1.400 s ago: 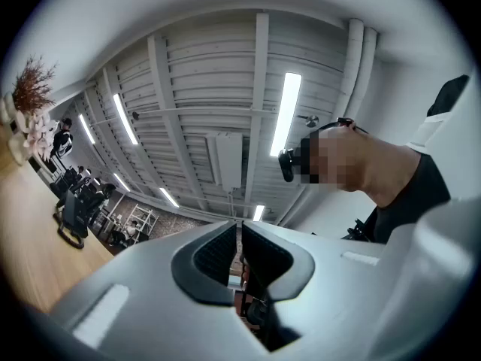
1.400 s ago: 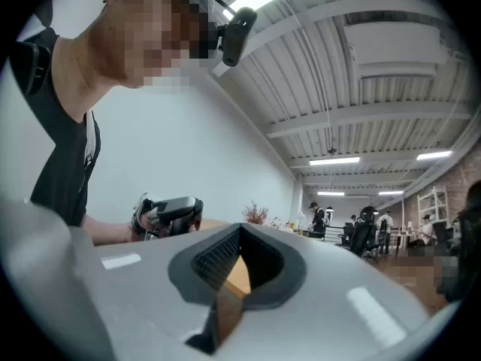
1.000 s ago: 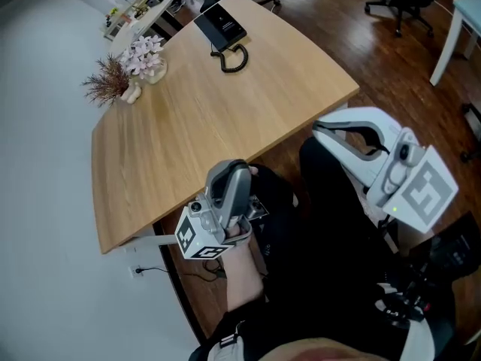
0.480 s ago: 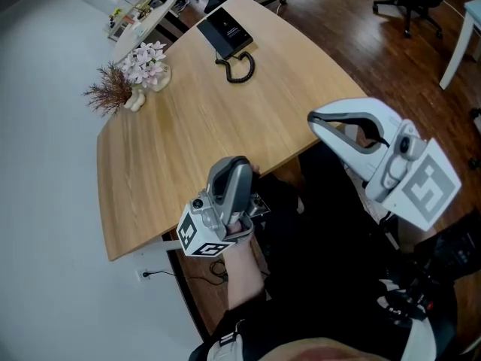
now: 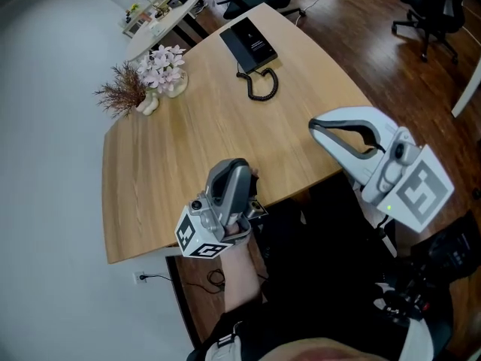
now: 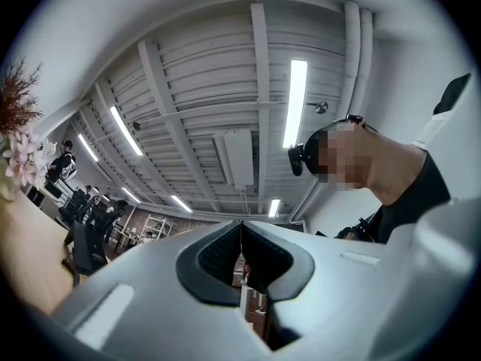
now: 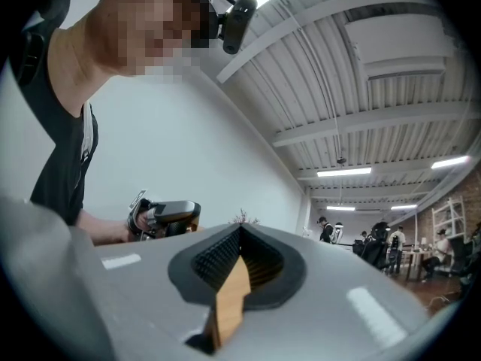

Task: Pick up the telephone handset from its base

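Nearest, the left tool (image 5: 234, 170) and right tool (image 5: 314, 126) were both shut and empty at the worktop's (image 5: 188, 164) near edge. The telephone handset (image 5: 234, 50) lay on its base (image 5: 257, 40) far off. One tool should probably open before arriving, avoiding the coiled cord (image 5: 263, 89).

One bench (image 5: 188, 171) is counted in the head view. One telephone (image 5: 250, 40) is seen on it toward 12 o'clock, with one coiled cord (image 5: 264, 87). Two plant pieces are counted toward 10 o'clock: one bunch of pink flowers (image 5: 165, 65) and one dried sprig (image 5: 122, 92). Two grippers are counted, the left gripper (image 5: 229, 170) at 6 o'clock and the right gripper (image 5: 313, 125) at 4 o'clock. Two marker cubes (image 5: 197, 238) are counted, one on each gripper.
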Demonstrator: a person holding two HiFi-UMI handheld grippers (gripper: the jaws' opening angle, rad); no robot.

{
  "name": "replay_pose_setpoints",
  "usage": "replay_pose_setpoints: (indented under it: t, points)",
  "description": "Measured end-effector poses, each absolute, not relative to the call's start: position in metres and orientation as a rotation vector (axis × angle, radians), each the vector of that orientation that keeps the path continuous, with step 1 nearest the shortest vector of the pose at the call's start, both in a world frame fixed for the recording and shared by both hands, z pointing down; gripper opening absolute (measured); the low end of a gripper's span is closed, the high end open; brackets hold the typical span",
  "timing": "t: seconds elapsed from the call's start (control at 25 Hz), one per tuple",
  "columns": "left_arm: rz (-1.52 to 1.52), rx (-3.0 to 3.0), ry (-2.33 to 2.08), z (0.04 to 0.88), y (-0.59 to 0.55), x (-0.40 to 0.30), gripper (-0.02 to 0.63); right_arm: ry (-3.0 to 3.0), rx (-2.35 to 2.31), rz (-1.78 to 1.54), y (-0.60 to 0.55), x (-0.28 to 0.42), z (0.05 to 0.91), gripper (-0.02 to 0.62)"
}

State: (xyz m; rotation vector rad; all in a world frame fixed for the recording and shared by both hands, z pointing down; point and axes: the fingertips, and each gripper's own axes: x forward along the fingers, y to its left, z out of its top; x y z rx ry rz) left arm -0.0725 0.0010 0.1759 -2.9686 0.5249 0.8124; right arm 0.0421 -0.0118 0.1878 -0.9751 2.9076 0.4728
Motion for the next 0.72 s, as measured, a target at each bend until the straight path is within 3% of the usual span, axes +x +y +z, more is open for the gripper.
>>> replay_pose_setpoints:
  t: [0.72]
  points:
    - [0.605,-2.967,0.548,0.155,-0.115,-0.060,0.002,2.927,-1.028,0.323,-0.084,0.059,0.220,0.003]
